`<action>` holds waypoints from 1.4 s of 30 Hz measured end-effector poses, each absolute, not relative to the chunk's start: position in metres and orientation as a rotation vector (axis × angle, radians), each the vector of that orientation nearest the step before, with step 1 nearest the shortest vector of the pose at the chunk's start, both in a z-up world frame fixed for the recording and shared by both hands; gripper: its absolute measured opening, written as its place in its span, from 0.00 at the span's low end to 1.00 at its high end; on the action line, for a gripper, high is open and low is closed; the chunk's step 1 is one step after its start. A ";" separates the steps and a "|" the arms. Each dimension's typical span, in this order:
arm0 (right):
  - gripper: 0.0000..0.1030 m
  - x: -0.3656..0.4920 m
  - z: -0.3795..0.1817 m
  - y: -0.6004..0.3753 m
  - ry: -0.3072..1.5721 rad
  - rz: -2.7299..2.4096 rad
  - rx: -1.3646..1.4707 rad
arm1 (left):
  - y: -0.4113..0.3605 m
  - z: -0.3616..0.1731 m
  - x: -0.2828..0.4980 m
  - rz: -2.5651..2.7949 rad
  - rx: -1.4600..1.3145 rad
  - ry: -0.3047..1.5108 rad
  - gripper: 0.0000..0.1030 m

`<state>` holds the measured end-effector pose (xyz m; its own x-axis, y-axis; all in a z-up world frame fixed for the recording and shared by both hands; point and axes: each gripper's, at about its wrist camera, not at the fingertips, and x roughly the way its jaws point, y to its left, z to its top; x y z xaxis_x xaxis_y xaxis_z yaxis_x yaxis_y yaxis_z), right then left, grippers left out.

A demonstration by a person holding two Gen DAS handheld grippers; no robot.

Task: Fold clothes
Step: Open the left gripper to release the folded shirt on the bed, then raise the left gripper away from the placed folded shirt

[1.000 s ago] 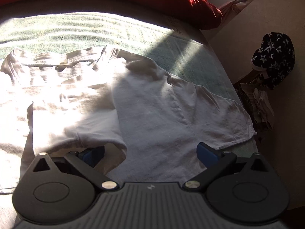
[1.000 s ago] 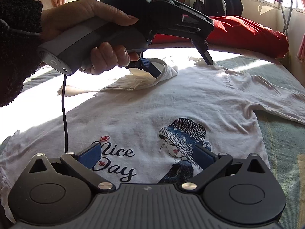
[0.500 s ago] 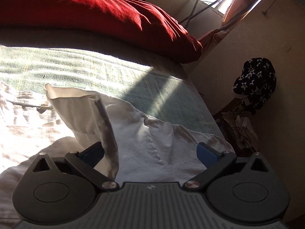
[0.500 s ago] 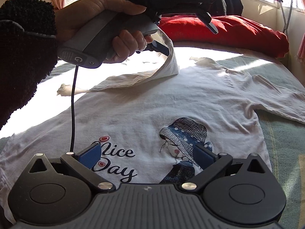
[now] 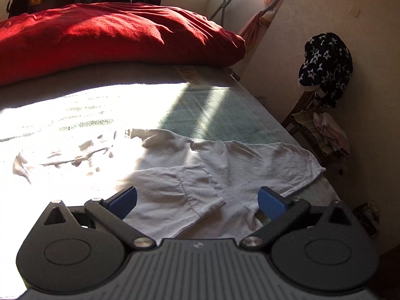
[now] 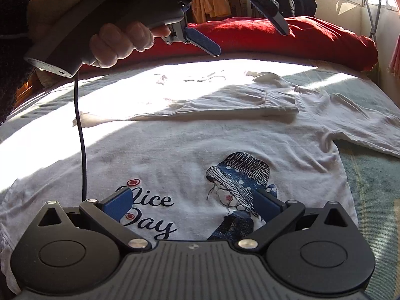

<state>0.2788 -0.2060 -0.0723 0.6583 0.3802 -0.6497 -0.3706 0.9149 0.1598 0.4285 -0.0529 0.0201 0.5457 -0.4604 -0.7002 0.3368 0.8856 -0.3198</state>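
A white T-shirt (image 6: 200,150) with a "Nice Day" print and a girl in a blue hat lies face up on the bed. Its left sleeve (image 6: 280,102) is folded inward and rests flat across the chest. In the left wrist view the same shirt (image 5: 237,160) spreads out ahead, with the folded sleeve (image 5: 175,190) lying between the fingers. My left gripper (image 5: 197,201) is open and holds nothing. From the right wrist view a hand (image 6: 120,42) holds the left gripper (image 6: 250,41) raised above the shirt. My right gripper (image 6: 192,205) hovers open over the print.
A big red blanket (image 5: 112,32) is piled along the bed's far end. The bed edge (image 5: 325,182) runs on the right, beside a chair with a dark star-patterned garment (image 5: 325,60). The left gripper's cable (image 6: 81,137) hangs over the shirt. A drying rack (image 6: 372,12) stands by the window.
The left gripper carried the sleeve up and over, laid it flat across the shirt, let it go and rose clear. The right gripper has stayed put.
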 end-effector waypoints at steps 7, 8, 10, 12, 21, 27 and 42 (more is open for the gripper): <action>1.00 0.285 -0.076 -0.208 0.755 0.428 0.056 | 0.048 0.004 0.389 -0.277 -0.248 0.883 0.99; 1.00 0.286 -0.077 -0.209 0.755 0.428 0.063 | 0.057 -0.001 0.382 -0.266 -0.257 0.881 0.99; 1.00 0.287 -0.078 -0.210 0.758 0.427 0.072 | 0.073 -0.011 0.369 -0.247 -0.270 0.876 0.99; 1.00 0.288 -0.080 -0.209 0.757 0.426 0.070 | 0.084 -0.026 0.354 -0.219 -0.261 0.865 0.99; 1.00 0.291 -0.082 -0.207 0.736 0.408 0.066 | 0.101 -0.065 0.334 -0.212 -0.204 0.832 0.99; 1.00 0.293 -0.084 -0.206 0.723 0.401 0.066 | 0.108 -0.073 0.337 -0.153 -0.171 0.747 0.99; 1.00 0.293 -0.085 -0.205 0.716 0.399 0.035 | 0.125 -0.046 0.362 -0.161 -0.279 0.703 0.99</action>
